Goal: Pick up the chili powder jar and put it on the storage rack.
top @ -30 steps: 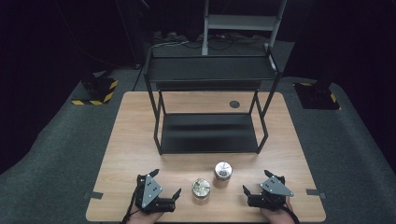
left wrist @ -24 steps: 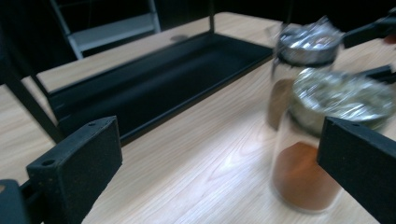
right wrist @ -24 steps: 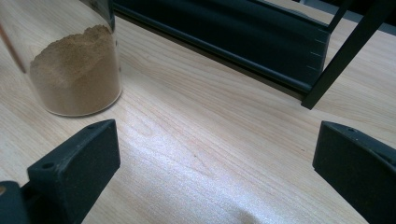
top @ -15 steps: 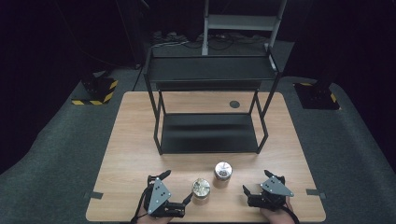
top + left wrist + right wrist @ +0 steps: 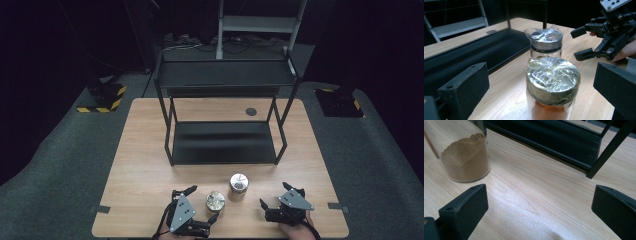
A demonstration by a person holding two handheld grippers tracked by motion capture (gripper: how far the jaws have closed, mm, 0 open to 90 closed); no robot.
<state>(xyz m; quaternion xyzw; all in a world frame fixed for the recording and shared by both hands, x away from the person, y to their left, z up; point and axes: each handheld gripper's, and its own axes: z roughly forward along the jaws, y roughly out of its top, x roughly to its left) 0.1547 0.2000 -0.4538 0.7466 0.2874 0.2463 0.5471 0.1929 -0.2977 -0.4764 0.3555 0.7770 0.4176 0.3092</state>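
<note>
In the high view a wooden table (image 5: 145,150) carries a black two-tier rack (image 5: 225,120) toward its far side, and two small glass jars stand near the front edge: the nearer jar (image 5: 215,201) sits just beside the left gripper (image 5: 202,205), with the farther jar (image 5: 238,183) a little beyond it and to the right. The left gripper lies at the front edge with its jaws spread wide and reaching toward the nearer jar, one jaw tip close to it on either side. The right gripper (image 5: 267,207) rests at the front right, well apart from both jars, its jaws also spread and holding nothing. In the left gripper view the nearer jar (image 5: 552,82), its top wrapped in clear film, stands between the two wide-open jaws without touching either; the farther jar (image 5: 546,40), also film-wrapped, stands behind it, and the right gripper (image 5: 580,41) shows open at the upper right, in front of a hand. In the right gripper view the jaws stand wide over bare table (image 5: 536,202), with a jar (image 5: 465,157) of brown powder at the upper left and the rack's lower shelf (image 5: 544,140) beyond.
</note>
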